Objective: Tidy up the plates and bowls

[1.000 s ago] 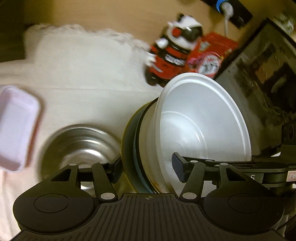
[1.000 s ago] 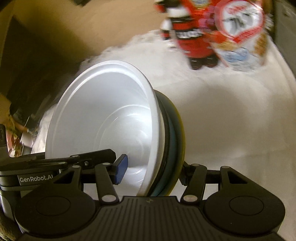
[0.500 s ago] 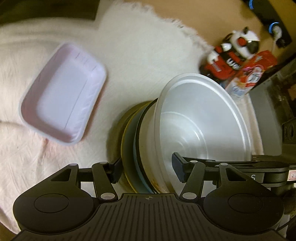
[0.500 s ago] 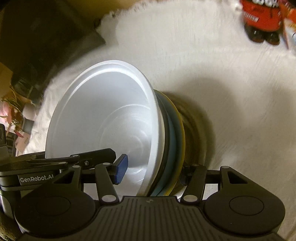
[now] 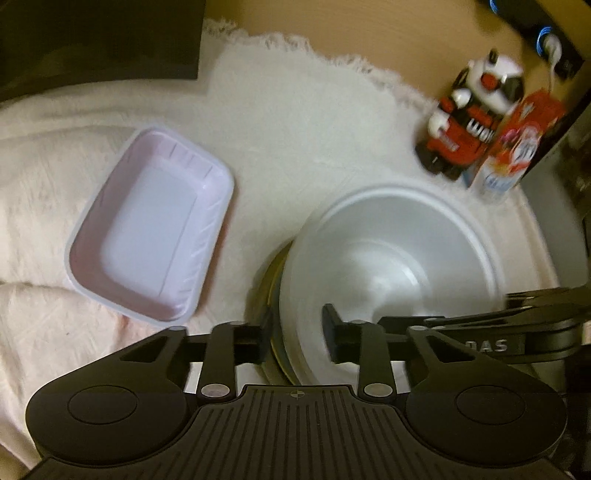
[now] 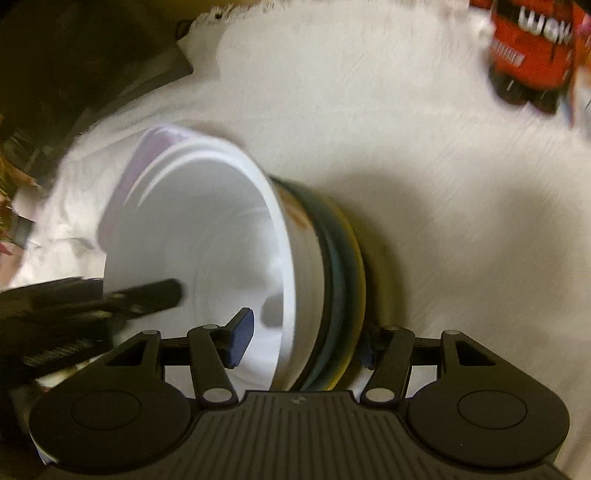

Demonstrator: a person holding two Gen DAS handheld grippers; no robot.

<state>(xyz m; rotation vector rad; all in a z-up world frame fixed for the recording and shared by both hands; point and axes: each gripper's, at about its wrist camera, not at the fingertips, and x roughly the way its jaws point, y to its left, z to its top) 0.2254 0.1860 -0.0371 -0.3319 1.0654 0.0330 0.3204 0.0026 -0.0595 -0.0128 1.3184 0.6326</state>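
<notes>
Since the earlier frames the stack has come down from a tilted carry over the steel bowl, now out of view, to the white fleece cloth [image 5: 303, 122] beside the lavender tray [image 5: 151, 225].

Count: one white bowl [image 5: 391, 254] nested on top; beneath it one dark blue-green dish [image 6: 334, 280] and one yellow plate [image 6: 356, 266]; whether more pieces lie between cannot be told. One lavender tray lies apart, just left of the stack.

Left tool [image 5: 295, 338]: jaws closing, straddling the stack's near rim, one finger outside the plates and one inside the bowl; pad contact cannot be confirmed. Right tool [image 6: 306, 345]: partly open, one blue pad inside the bowl, the other finger outside the yellow plate, clamped across the stack's opposite rim.

Surface: a fringed cloth over a tan tabletop [image 5: 369, 29]. One red-and-white toy figure [image 5: 469, 114] and one red carton [image 5: 517, 147] stand at the far right edge; dark objects border the far left.

Clearance: open cloth lies beyond the stack up to the fringe.
</notes>
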